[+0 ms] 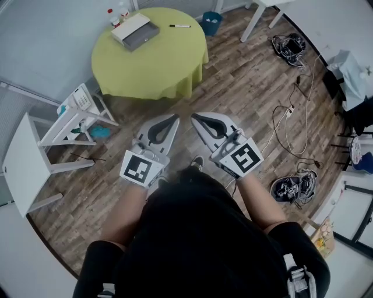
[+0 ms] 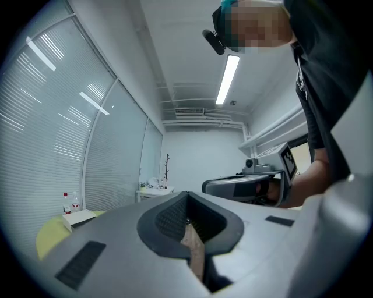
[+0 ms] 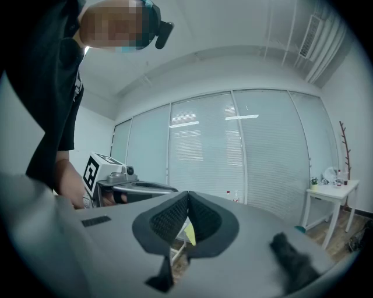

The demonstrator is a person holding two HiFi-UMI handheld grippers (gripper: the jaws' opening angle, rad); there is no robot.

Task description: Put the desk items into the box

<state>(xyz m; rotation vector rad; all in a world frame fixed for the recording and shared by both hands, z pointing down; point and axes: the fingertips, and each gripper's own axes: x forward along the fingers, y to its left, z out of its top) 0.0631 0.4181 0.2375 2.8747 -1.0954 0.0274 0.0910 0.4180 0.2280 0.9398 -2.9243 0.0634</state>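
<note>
On the table [image 1: 152,61] sit one box [image 1: 141,35], one pen [image 1: 179,25], two bottles [image 1: 111,17].

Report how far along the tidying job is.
Done: nothing visible; the pen lies on the table, outside the box. In hand: nothing; the left gripper and right gripper are both shut and empty, held well short of the table. Left: step up and put the pen into the box.

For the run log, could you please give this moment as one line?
left tool: shut, empty | right tool: shut, empty | grey box on round yellow-green table: untouched
</note>
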